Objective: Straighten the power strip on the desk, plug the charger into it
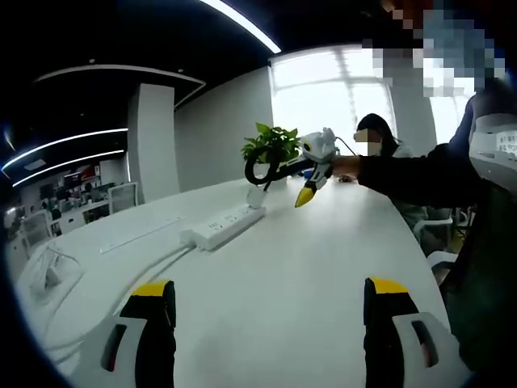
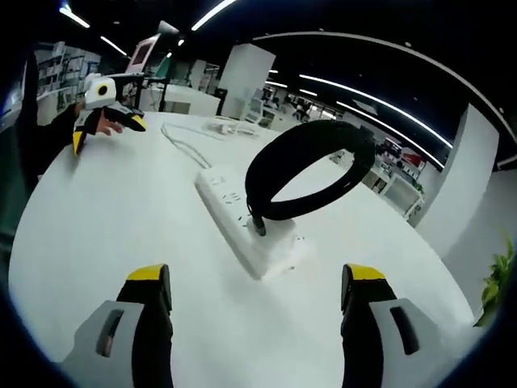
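**Both grippers held over the white desk, jaws spread, power strip ahead of them**

In the left gripper view, the left gripper [image 1: 271, 319] rises from the bottom edge with its yellow-tipped jaws wide apart and nothing between them. The power strip [image 1: 224, 225] lies on the white desk [image 1: 307, 267] left of centre, well beyond the jaws and nearer the left jaw's side. It runs on a slant from lower left to upper right, and its white cord [image 1: 137, 271] trails off its near end toward the lower left of the frame. Just past its far end stands a small potted plant [image 1: 271, 145]. A black cable loop [image 1: 262, 170] shows in front of the plant, close to the other gripper, which enters from the right in a person's hand.

In the right gripper view, the right gripper [image 2: 254, 311] also stands with jaws wide and empty. The power strip [image 2: 246, 222] lies in the middle of the frame, just beyond the jaw tips and between their lines, slanting from upper left to lower right. A black cable loop [image 2: 311, 170] arches above it in the centre, its lower end reaching down to the strip; I cannot tell whether a plug is seated there. The white cord [image 2: 186, 145] runs from the strip's far end toward the upper left. The left gripper [image 2: 101, 101] appears at the upper left, held in a hand above the desk [image 2: 105, 218].
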The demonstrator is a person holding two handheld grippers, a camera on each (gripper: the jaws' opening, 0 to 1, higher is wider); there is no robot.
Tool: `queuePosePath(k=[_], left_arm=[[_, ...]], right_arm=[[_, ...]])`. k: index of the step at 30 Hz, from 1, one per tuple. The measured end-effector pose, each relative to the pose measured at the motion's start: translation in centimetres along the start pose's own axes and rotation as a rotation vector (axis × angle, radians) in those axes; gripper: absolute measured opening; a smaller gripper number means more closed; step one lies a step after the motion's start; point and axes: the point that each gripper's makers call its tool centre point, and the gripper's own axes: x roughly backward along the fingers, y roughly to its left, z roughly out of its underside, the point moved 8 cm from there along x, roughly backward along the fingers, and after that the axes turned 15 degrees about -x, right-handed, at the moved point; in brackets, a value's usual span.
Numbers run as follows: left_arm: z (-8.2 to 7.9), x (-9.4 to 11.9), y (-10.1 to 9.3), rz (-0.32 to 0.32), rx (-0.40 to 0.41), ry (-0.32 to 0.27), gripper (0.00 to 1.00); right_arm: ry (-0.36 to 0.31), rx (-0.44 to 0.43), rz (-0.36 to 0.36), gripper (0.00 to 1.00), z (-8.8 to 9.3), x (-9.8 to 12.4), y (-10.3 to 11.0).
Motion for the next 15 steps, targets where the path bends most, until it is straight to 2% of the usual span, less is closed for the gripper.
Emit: queuePosePath(k=[15], left_arm=[[0.4, 0.6, 0.2, -0.013, 0.008, 0.004, 0.99]], right_arm=[[0.010, 0.042, -0.012, 0.81, -1.4, -1.2, -0.3]])
